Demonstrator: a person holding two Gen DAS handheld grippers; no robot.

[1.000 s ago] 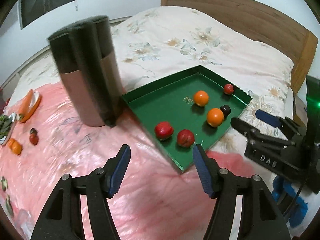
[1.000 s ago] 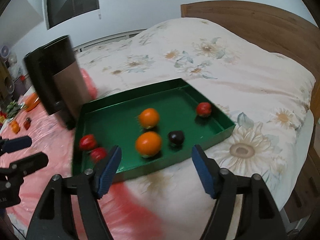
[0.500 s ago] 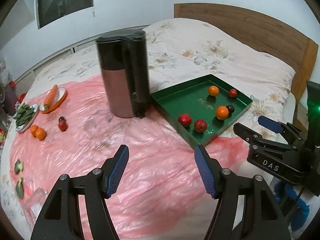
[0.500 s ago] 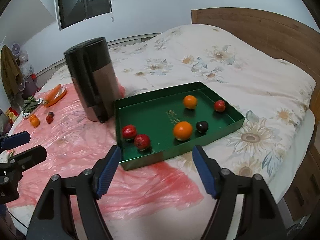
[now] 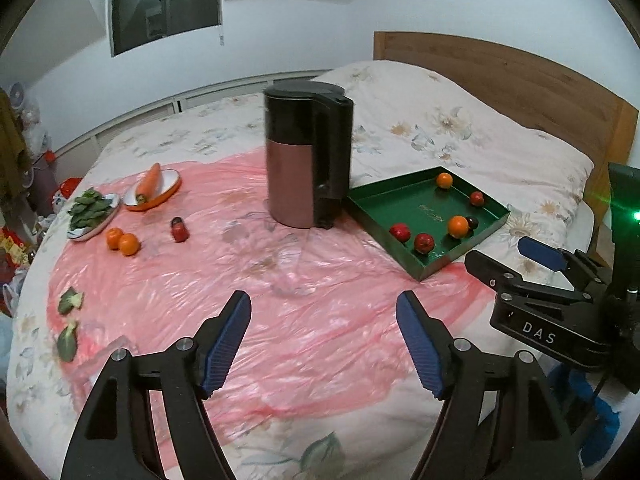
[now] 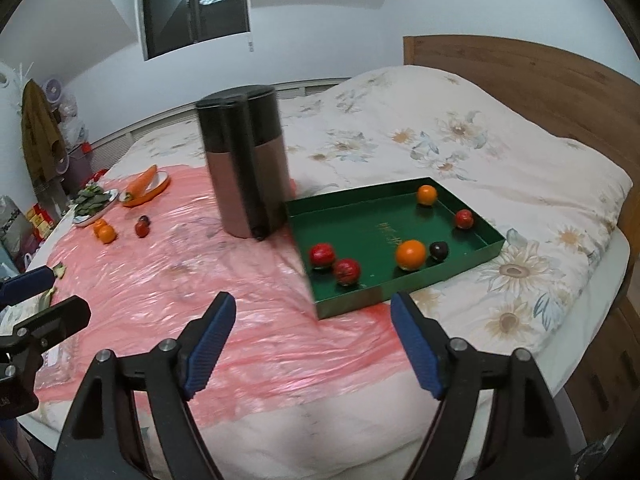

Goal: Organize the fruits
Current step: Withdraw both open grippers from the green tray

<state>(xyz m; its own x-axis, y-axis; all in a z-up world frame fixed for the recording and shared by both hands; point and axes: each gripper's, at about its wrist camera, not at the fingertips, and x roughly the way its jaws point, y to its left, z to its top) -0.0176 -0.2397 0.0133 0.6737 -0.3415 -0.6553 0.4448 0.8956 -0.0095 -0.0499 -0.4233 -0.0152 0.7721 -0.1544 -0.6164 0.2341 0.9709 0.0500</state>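
A green tray (image 5: 404, 212) (image 6: 352, 228) lies on the bed at the right and holds two oranges (image 6: 410, 255), three red fruits (image 6: 322, 255) and a dark plum (image 6: 438, 250). Two loose oranges (image 5: 123, 241) (image 6: 105, 233) and a red fruit (image 5: 180, 233) (image 6: 141, 229) lie on the pink plastic sheet at the left. My left gripper (image 5: 324, 344) is open and empty over the sheet. My right gripper (image 6: 312, 340) is open and empty near the tray's front corner; it also shows in the left wrist view (image 5: 516, 256).
A tall black and copper kettle (image 5: 308, 160) (image 6: 246, 164) stands beside the tray's left end. A plate of green leaves (image 5: 90, 214) and a dish with a carrot (image 5: 152, 188) sit at far left. Broccoli pieces (image 5: 70, 300) lie near the sheet's left edge. A wooden headboard (image 5: 500, 80) stands behind.
Both grippers have pulled back and up from the tray, so the whole sheet and the loose fruit at the left have come into view. Both stay open.
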